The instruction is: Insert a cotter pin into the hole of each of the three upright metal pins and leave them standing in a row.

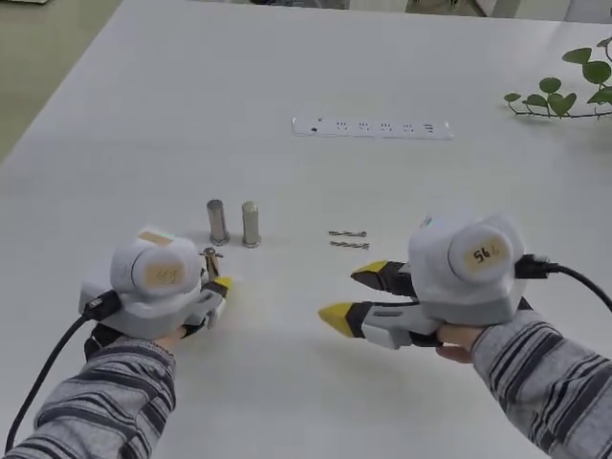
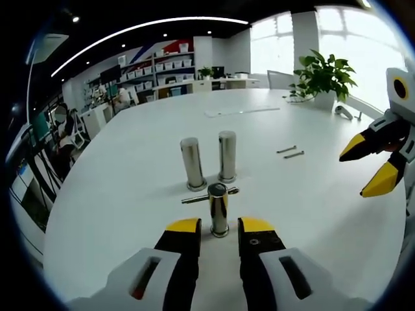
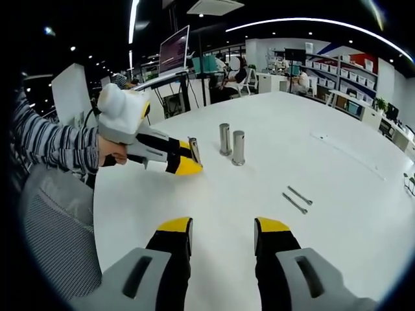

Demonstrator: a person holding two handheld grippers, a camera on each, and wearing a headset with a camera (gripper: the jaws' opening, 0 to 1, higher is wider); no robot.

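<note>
Left gripper (image 2: 219, 225): jaws spread about fitted pin (image 2: 218, 206). Right gripper (image 3: 224, 227): jaws spread, empty; best pinch a cotter pin (image 1: 347, 233) by its head, keeping it level.

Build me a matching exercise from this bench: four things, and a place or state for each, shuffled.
1. front metal pin
2. loose cotter pins
3. right gripper
4. power strip

A. lying flat, not inserted
B. jaws open, empty
C. carries an inserted cotter pin
D. at the far side of the table

Pairs: 1-C, 2-A, 3-B, 4-D.
</note>
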